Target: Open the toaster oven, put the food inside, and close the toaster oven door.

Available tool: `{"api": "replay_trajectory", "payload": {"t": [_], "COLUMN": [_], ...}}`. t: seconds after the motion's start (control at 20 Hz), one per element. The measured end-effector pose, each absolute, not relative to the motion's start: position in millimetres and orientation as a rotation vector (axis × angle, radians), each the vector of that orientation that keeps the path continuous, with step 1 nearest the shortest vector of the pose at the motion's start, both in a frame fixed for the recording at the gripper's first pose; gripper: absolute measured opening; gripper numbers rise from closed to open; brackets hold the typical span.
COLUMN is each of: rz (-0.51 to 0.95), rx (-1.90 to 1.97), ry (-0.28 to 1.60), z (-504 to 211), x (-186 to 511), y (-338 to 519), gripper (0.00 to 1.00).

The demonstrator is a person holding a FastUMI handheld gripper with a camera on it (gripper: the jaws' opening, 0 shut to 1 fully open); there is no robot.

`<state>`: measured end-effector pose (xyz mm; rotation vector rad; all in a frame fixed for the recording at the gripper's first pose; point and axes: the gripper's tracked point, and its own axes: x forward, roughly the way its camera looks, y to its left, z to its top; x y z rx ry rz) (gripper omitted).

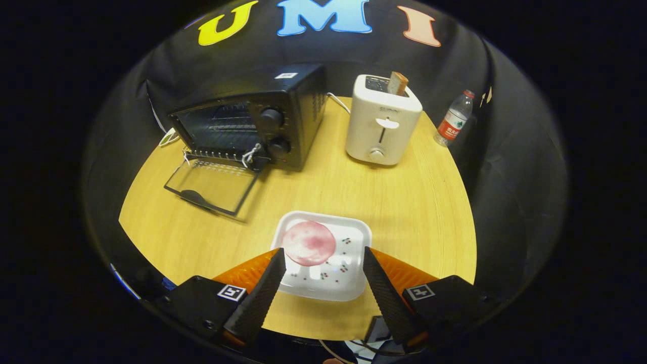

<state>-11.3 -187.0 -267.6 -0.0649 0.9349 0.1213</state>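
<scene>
Claw (320, 263) open, fingers spread above the near white plate (349, 285), holding nothing; round pink food slice (309, 243) lies just ahead, toward the left finger, with the open toaster oven (247, 124) far-left across the table (404, 202).

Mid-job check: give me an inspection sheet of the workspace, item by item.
Surface: round wooden table, bare in the middle.
Job's things: toaster oven at the back, its glass door folded down open onto the table, rack visible inside; round pink food on a white square plate near the fingers.
Clutter: white toaster with a slice sticking up; water bottle beyond it at the table's edge.
Grippers: gripper open, fingers either side of the plate, touching nothing.
Cables: white cord behind the toaster; another white cable beside the oven.
Surroundings: black cloth wall around the table.
</scene>
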Motion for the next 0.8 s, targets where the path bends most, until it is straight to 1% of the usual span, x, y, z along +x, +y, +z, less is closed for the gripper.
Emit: {"api": "replay_trajectory", "payload": {"t": [0.25,0.65,0.8], "rz": [0.116,0.149,0.160], "rx": [-0.014,0.010,-0.014], "ry": [1.011,1.123,1.154], "z": [-299.1,-344.9,-352.9], "x": [-6.1,9.8,9.1], "y": [-229.3,-218.3,-214.0], "gripper": [0.98,0.98,0.87]}}
